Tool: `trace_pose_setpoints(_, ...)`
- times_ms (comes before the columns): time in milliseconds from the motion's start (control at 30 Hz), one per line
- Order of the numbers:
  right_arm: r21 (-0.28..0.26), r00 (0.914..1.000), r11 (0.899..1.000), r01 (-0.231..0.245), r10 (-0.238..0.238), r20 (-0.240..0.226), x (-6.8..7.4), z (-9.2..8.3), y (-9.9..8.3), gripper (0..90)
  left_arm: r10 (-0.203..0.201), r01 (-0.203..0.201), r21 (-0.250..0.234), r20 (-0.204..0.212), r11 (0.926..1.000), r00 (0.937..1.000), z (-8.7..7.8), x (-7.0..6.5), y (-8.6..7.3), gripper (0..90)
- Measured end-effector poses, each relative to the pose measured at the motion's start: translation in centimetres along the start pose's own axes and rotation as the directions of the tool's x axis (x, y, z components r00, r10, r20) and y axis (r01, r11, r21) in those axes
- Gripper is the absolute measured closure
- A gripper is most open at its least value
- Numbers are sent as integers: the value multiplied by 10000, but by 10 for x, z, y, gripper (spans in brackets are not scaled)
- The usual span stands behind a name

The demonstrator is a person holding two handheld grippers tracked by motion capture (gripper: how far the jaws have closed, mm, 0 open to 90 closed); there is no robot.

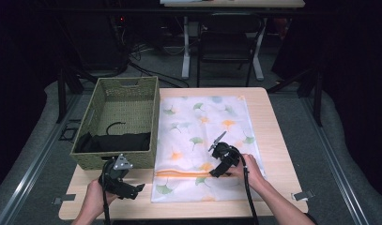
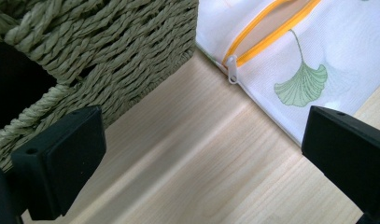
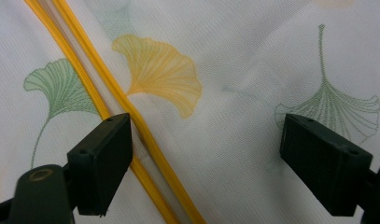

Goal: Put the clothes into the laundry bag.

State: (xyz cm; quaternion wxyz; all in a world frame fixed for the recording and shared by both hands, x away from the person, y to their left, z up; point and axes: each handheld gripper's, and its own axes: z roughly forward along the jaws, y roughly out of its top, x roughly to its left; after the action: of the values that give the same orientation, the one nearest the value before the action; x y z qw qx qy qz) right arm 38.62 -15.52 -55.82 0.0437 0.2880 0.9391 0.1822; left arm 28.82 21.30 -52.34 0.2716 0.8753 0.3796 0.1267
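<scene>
**A:** What lies under the right gripper (image 1: 218,157)?

**B:** A white mesh laundry bag (image 1: 198,122) printed with ginkgo leaves, flat on the table (image 1: 273,140). Its yellow zipper (image 3: 114,105) runs as a long diagonal line, passing just in front of the left jaw and on beneath it. The right jaw stands well apart, over plain printed mesh. The jaws are wide apart and hold nothing; fabric lies below the gap between them, and I cannot tell whether they touch it.

**A:** And the left gripper (image 1: 120,180)?

**B:** Its jaws are also spread wide and empty, hovering over bare table. Ahead of the left jaw rises the wall of a woven basket (image 2: 108,51). Ahead and between the jaws, nearer the right one, sits the white zipper pull (image 2: 231,69), at the bag's corner where the yellow tapes part.

**A:** Which hand is better placed for the zipper?

**B:** Probably the left for the pull, since it lies straight ahead of those jaws. The right is already over the zipper's length farther along, likely suited to pinning the mesh. The zipper's long axis runs across the bag's near end, from one gripper toward the other.
</scene>
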Motion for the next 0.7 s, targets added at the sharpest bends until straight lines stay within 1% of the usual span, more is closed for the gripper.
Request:
trace_pose_setpoints(33,3,10000,10000,14,-14,-21,0,0,0,178,28,-28,41,7,10000,10000,0,0,1,0)
trace_pose_setpoints(133,0,10000,10000,-19,19,-47,1,0,0,193,5,-5,-33,10,10000,10000,0,-1,0,0)
trace_pose_setpoints(200,2,10000,10000,-32,32,36,2,0,0,229,45,-45,-17,-15,10000,10000,-1,0,0,0)
trace_pose_setpoints(233,-104,10000,9999,34,-33,55,3,0,0,259,42,-42,-12,-23,10000,10000,-1,0,0,0)
trace_pose_setpoints(267,-89,9999,9999,75,-74,114,4,-1,0,278,19,-19,0,-24,10000,10000,-1,0,0,0)
trace_pose_setpoints(300,-85,9998,10000,35,-33,209,4,-1,0,291,57,-57,60,-19,10000,10000,0,1,0,0)
trace_pose_setpoints(367,-152,9997,9999,41,-37,244,5,-1,0,299,15,-14,34,-13,10000,10000,0,0,0,0)
trace_pose_setpoints(400,-193,9996,9998,-97,102,254,6,-1,-1,305,52,-52,-19,-35,10000,10000,0,0,0,1)
trace_pose_setpoints(433,-202,9996,9998,-40,46,296,5,-1,-1,320,33,-33,-30,-5,10000,10000,-1,0,0,1)
trace_pose_setpoints(700,-397,9987,9986,-345,359,358,5,-3,-1,461,62,-62,14,3,10000,10000,0,0,0,1)
